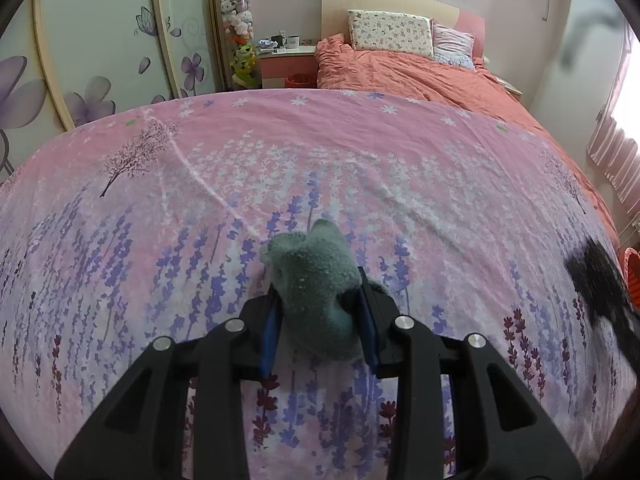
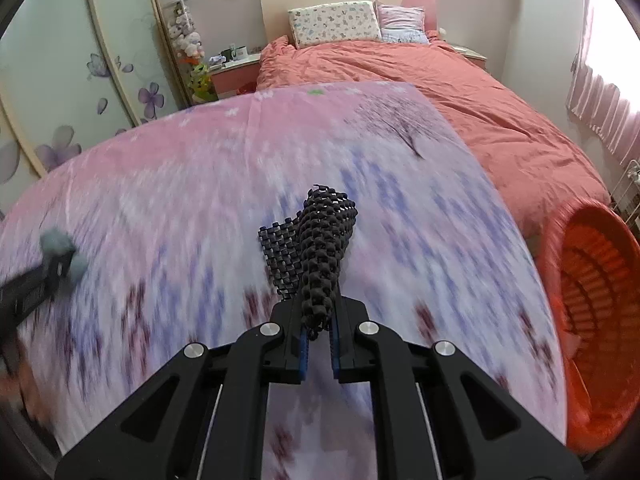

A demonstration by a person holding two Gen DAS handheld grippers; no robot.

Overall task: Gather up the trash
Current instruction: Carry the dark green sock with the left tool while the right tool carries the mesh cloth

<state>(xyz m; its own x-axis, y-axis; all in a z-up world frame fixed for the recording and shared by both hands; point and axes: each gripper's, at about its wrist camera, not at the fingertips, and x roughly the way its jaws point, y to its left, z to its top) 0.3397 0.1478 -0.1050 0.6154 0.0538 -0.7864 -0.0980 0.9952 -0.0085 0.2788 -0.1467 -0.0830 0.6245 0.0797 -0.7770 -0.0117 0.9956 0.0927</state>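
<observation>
My left gripper (image 1: 320,316) is shut on a grey fuzzy cloth (image 1: 316,284) and holds it just above the pink floral sheet (image 1: 280,168). My right gripper (image 2: 319,330) is shut on a black mesh piece (image 2: 320,248) that sticks up from the jaws. In the right wrist view the left gripper with the grey cloth (image 2: 64,256) is blurred at the far left. In the left wrist view the black mesh (image 1: 600,280) is a blur at the right edge. An orange slatted basket (image 2: 596,304) stands by the bed's right side.
The orange duvet (image 1: 420,76) and two pillows (image 1: 390,34) cover the far half of the bed. A pink nightstand (image 1: 286,64) with mugs and a plush toy tower (image 1: 238,28) stand at the back left. Flowered wardrobe doors (image 1: 100,40) line the left wall.
</observation>
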